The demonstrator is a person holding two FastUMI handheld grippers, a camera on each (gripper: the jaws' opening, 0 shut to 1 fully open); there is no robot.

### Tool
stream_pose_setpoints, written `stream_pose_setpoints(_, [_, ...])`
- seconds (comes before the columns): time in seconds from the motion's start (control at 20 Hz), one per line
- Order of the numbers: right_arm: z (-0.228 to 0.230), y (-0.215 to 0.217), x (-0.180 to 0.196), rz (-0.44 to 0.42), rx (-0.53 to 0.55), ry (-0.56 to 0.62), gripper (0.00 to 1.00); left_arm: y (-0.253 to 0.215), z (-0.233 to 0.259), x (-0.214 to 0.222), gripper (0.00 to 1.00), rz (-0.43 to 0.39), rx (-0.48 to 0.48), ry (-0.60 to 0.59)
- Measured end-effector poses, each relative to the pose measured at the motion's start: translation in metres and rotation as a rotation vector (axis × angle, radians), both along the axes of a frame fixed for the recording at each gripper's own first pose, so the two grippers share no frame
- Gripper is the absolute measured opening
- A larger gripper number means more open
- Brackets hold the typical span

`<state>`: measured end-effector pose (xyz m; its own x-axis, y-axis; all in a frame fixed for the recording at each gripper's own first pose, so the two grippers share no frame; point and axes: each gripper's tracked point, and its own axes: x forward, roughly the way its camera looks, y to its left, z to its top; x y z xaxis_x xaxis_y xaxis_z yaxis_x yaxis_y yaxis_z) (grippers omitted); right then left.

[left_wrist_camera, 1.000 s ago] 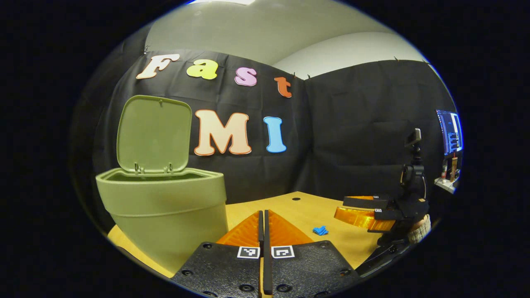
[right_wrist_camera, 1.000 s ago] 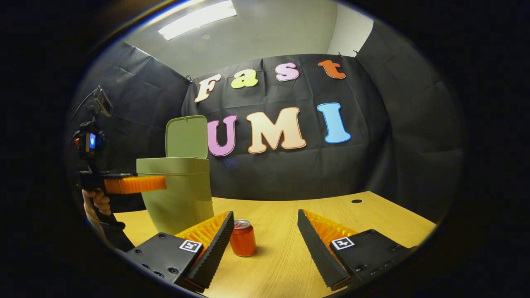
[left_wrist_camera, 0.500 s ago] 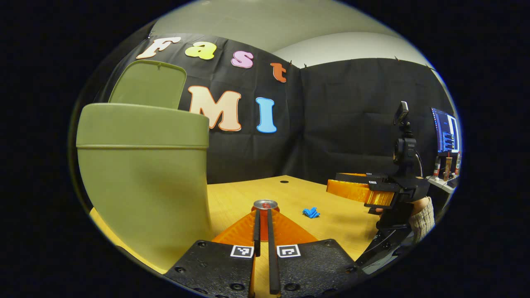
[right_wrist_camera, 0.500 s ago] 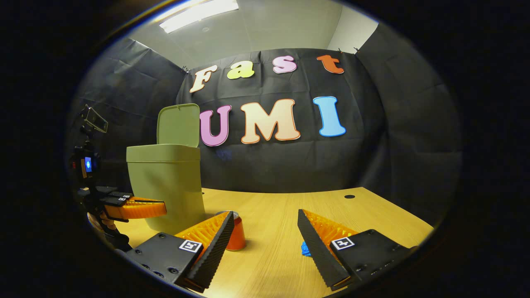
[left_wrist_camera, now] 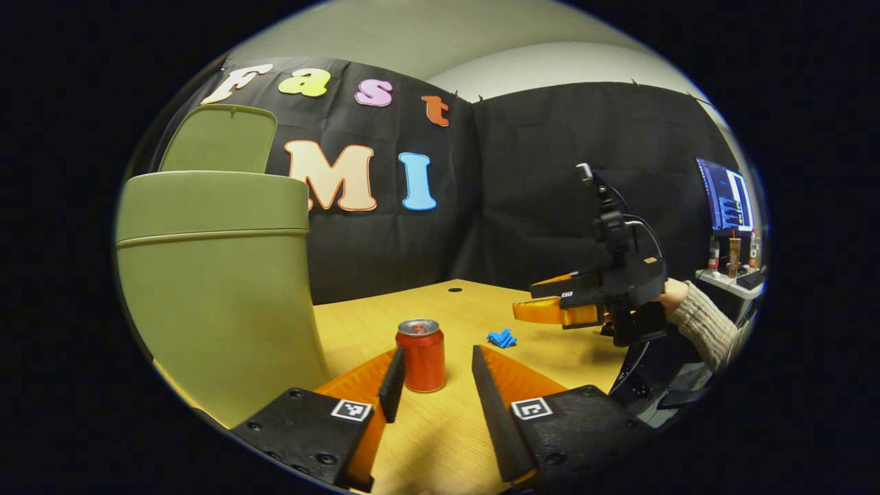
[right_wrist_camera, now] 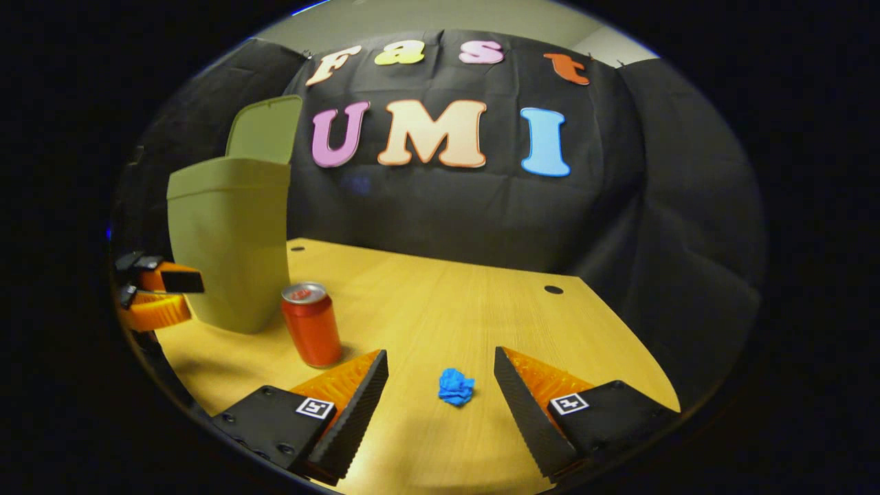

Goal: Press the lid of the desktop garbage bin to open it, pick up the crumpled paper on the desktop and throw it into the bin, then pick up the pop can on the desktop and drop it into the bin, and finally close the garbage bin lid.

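Left gripper view: pop can (left_wrist_camera: pixel 421 354) upright

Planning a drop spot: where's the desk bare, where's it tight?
Bare: the desk from the can and blue paper back to the cloth wall, and right of the paper. Tight: the can beside the bin, the left gripper open at it; right gripper astride the paper.

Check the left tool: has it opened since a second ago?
Yes. The left tool was shut a second ago and now stands open, its fingers either side of the pop can beside the bin.
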<state>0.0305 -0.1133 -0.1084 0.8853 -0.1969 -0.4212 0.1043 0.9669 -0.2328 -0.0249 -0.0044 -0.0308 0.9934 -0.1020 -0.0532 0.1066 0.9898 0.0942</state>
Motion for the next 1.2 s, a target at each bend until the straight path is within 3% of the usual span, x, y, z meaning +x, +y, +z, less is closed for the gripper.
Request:
stream_pose_setpoints(0.15, [-0.023,-0.009,0.009,0.003,0.013,0.106,0.98,-0.005,0.001,0.000,0.86,-0.012,-0.002,-0.011])
stream_pose_setpoints(0.2, [-0.028,-0.010,0.013,0.008,0.016,0.133,0.98,-0.004,0.003,0.000,0.89,-0.011,0.001,-0.016])
stream_pose_setpoints(0.6, [-0.078,-0.036,0.025,-0.026,-0.014,0.369,0.99,0.007,0.004,0.001,0.92,0.018,0.015,-0.018])
stream_pose_setpoints(0.85, [-0.087,-0.034,0.029,-0.031,0.016,0.418,0.96,0.005,0.003,0.000,0.91,0.010,-0.009,-0.012])
stream_pose_setpoints(1.05, [-0.091,-0.031,0.025,-0.031,0.025,0.442,0.82,0.012,0.007,0.001,0.91,0.031,-0.005,-0.023])
stream_pose_setpoints(1.15, [-0.094,-0.029,0.023,-0.033,0.064,0.464,0.66,0.011,0.007,0.000,0.91,0.034,0.000,-0.022])
stream_pose_setpoints(1.2, [-0.095,-0.025,0.023,-0.040,0.081,0.465,0.47,0.010,0.009,-0.001,0.91,0.032,0.004,-0.025])
